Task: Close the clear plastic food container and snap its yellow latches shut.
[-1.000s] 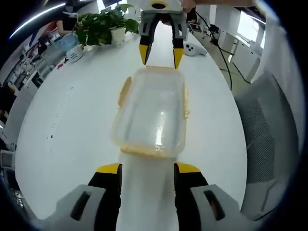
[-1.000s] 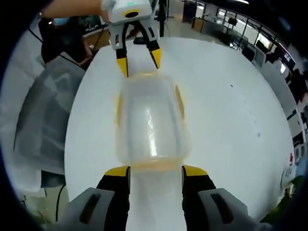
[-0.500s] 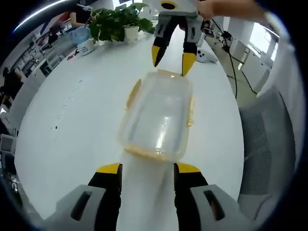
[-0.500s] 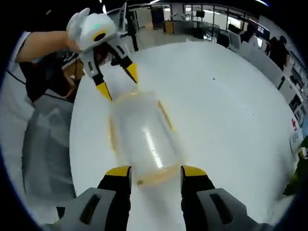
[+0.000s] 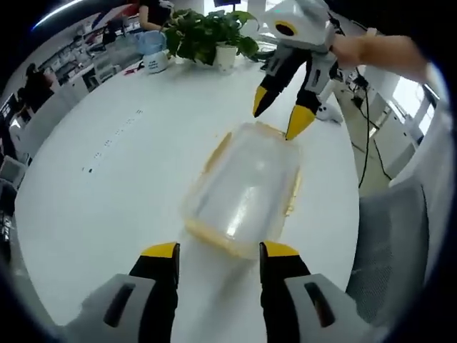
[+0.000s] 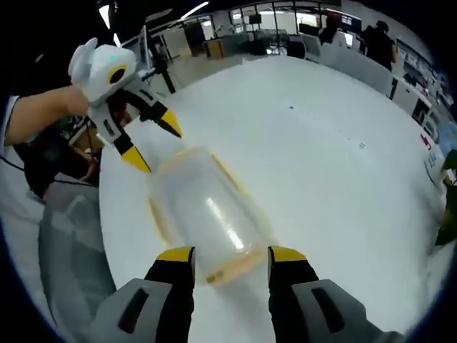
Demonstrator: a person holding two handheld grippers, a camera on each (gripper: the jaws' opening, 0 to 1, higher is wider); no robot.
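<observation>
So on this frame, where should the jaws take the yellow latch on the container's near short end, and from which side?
Probably the latch's free lower edge, coming in low from that end along the table. The clear container lies flat with its lid on, and the left gripper, jaws open, already faces this end. The right gripper faces the opposite end.

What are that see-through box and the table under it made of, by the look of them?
The box looks like clear, glossy plastic: the table shows through it and light glints off it; its latches seem opaque yellow plastic. The table is smooth matte white, perhaps laminate.
</observation>
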